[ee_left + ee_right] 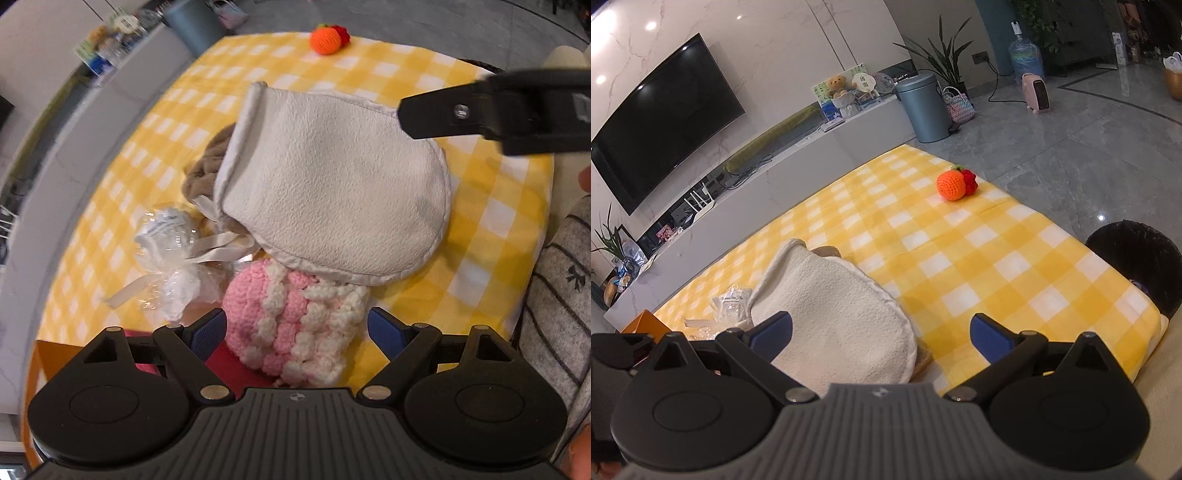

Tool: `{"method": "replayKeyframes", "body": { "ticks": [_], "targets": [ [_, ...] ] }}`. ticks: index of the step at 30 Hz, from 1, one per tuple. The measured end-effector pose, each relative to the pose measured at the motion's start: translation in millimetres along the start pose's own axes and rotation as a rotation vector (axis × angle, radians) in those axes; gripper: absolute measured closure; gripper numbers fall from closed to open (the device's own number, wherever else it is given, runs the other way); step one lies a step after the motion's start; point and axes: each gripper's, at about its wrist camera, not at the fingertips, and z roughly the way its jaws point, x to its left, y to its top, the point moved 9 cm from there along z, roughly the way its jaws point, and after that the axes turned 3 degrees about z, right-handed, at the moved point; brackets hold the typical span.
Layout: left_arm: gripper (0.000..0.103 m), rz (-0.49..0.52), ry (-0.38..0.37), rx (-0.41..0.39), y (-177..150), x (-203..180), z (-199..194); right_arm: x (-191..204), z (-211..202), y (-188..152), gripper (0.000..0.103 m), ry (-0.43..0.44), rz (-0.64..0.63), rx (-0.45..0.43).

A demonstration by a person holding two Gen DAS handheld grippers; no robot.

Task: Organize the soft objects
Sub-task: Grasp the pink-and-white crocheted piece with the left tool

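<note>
Cream fleece pouch (332, 184), rounded, piped edge, lying flat

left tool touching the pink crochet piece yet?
Apart. The left wrist view shows the left tool open, with yellow cloth visible between its right finger and the pink crochet piece, red surface beside its left finger.

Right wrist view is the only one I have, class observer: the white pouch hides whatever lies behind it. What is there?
Observer: A pink-and-white crocheted item lies at the white pouch's near edge, partly under it.
Operator: Anything near the left claw?
Observer: The left claw is open, its blue fingers on either side of that crocheted item.
Operator: And that brown bit at the pouch's opening?
Observer: It is a brown fuzzy item, sticking out of the pouch's far side, next to a clear wrapped bundle tied with ribbon.
</note>
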Motion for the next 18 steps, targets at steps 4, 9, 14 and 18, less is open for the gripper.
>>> {"method": "replayKeyframes", "body": {
  "ticks": [4, 9, 14, 18],
  "targets": [
    [0.001, -0.017, -0.016, 0.032, 4.2, 7.6, 11.0, -1.4, 1.3, -1.1, 0.003, -0.005, 0.0, 0.008],
    [0.0, 0.034, -0.008, 0.089, 7.1, 4.4, 17.8, -2.4, 2.1, -1.6, 0.003, -0.007, 0.004, 0.015],
    [0.0, 0.107, -0.021, 0.167, 5.7, -0.4, 27.0, -2.8, 2.0, -1.5, 0.003, -0.009, 0.005, 0.016],
    [0.0, 0.143, -0.012, 0.231, 5.4, 0.6, 36.2, -5.2, 1.4, -1.2, 0.003, -0.015, 0.015, 0.013]
  ]
}}
